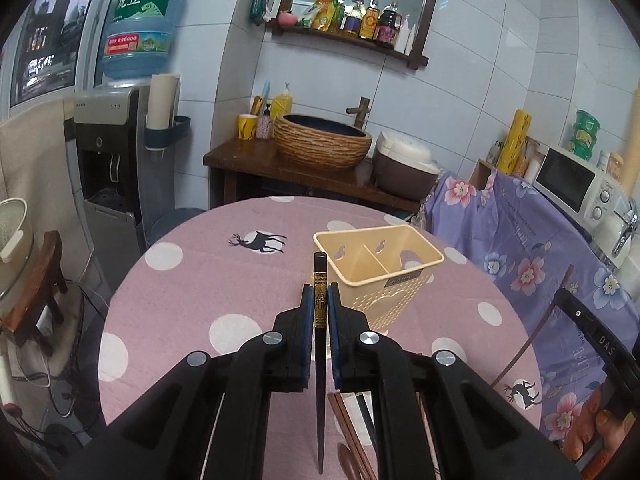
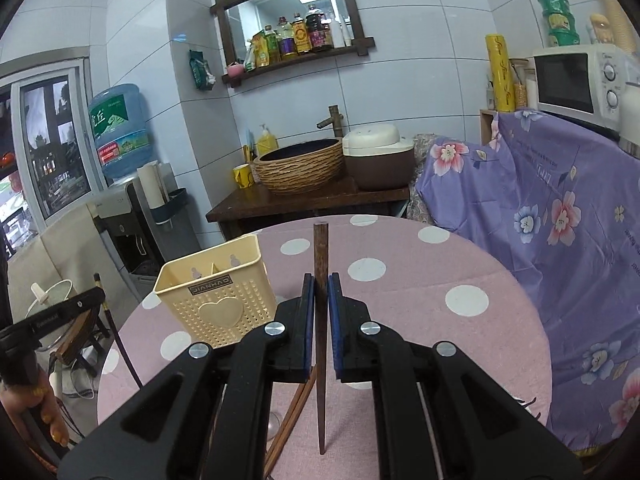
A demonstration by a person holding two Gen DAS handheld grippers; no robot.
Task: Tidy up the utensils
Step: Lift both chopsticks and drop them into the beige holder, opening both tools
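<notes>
Left wrist view: left gripper (image 1: 320, 300) fingers clamped on black chopstick (image 1: 319, 280) at centre frame; cream holder (image 1: 384, 268) just right, empty, on pink surface (image 1: 192, 280).
Right wrist view: right gripper (image 2: 320, 292) fingers clamped on brown chopstick (image 2: 320, 256); holder (image 2: 216, 296) centre-left shows its heart-embossed face.

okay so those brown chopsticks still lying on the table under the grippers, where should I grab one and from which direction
Judging from the pictures, take one brown chopstick from above, jaws across its width, near the thicker end, as the left gripper holds the black chopstick. They lie flat and close together on the table, so a side approach would likely nudge the neighbours. Which end is thicker is hidden.
</notes>
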